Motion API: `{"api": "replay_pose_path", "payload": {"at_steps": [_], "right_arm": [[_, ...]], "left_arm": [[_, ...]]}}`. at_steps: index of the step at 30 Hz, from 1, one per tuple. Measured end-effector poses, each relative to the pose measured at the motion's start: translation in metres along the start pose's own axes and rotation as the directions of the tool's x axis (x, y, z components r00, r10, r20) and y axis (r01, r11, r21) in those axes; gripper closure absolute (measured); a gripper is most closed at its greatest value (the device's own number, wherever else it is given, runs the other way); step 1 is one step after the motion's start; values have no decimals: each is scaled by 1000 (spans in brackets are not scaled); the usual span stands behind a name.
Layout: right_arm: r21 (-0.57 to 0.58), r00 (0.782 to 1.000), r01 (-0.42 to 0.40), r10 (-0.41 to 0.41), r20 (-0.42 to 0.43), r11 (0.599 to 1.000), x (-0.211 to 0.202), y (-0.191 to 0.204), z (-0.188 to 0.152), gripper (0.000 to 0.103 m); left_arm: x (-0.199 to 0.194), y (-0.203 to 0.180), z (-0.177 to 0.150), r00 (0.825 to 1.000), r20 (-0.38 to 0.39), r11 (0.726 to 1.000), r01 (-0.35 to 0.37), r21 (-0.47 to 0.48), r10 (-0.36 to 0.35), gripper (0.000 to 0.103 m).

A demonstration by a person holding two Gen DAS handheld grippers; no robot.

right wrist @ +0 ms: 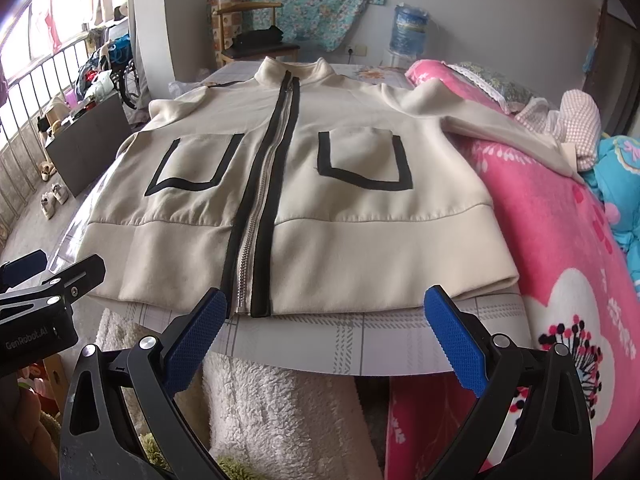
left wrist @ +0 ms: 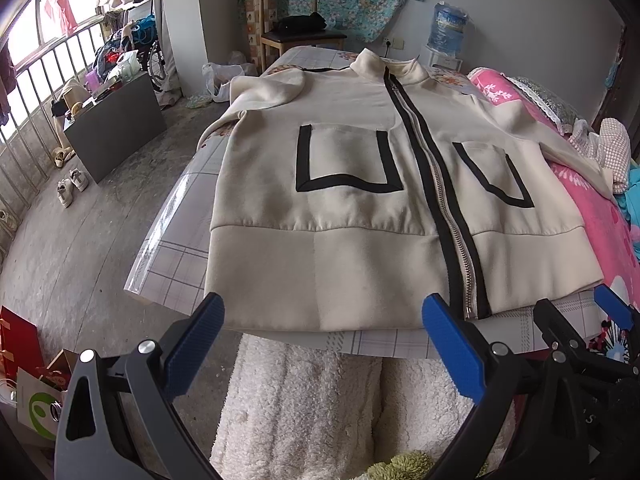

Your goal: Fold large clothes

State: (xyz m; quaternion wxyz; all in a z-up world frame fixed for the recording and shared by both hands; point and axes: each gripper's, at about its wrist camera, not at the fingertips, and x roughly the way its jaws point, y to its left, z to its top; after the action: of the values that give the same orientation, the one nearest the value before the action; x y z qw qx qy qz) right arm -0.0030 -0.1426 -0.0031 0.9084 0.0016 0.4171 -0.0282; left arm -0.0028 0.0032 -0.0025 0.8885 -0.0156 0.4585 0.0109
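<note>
Two grippers hang over the near edge of the bench (left wrist: 168, 264), both with their blue-padded fingers spread wide and nothing between them. The cream zip-up jacket (left wrist: 360, 168) lies flat and face up on the bench's checked cover, collar at the far end, hem at the near end, zipper closed along its black band (two black-trimmed pockets sit either side of it). The left gripper (left wrist: 324, 312) hovers just short of the hem, left of the zipper's foot; the right gripper (right wrist: 324, 308) hovers just short of the hem on the right of the zipper. Neither touches the cloth. The jacket's right sleeve trails onto the pink floral quilt (right wrist: 560, 240) beside the bench. A wooden chair (left wrist: 296, 28) and a water dispenser bottle (left wrist: 450, 28) stand at the far wall.
</note>
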Motion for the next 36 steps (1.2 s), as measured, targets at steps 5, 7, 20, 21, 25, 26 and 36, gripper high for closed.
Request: {"api": "replay_pose_path", "payload": {"at_steps": [5, 7, 20, 21, 25, 26, 36], "right_arm": [[-3, 1000, -1, 1, 0, 1000, 0, -1, 1, 8], [-3, 1000, -1, 1, 0, 1000, 0, -2, 2, 8], [-14, 1000, -1, 1, 10, 1000, -3, -2, 5, 8], [-14, 1000, -2, 3, 11, 1000, -3, -3, 5, 8], [-16, 1000, -3, 3, 13, 1000, -4, -2, 6, 8], [-17, 1000, -3, 4, 13, 1000, -4, -1, 6, 8], [-18, 1000, -10, 10, 15, 1000, -5, 1, 9, 8]], "left_arm": [[-1, 0, -1, 1000, 1, 1000, 1, 0, -1, 6], [0, 0, 1, 1000, 1, 1000, 0, -1, 0, 6], [-4, 6, 7, 1000, -1, 1000, -1, -8, 1, 6], [-4, 6, 7, 1000, -1, 1000, -1, -8, 1, 6], [-5, 7, 8, 1000, 1, 1000, -3, -11, 3, 6], [-5, 8, 9, 1000, 1, 1000, -3, -12, 3, 6], [-6, 11, 9, 1000, 7, 1000, -4, -15, 4, 6]]}}
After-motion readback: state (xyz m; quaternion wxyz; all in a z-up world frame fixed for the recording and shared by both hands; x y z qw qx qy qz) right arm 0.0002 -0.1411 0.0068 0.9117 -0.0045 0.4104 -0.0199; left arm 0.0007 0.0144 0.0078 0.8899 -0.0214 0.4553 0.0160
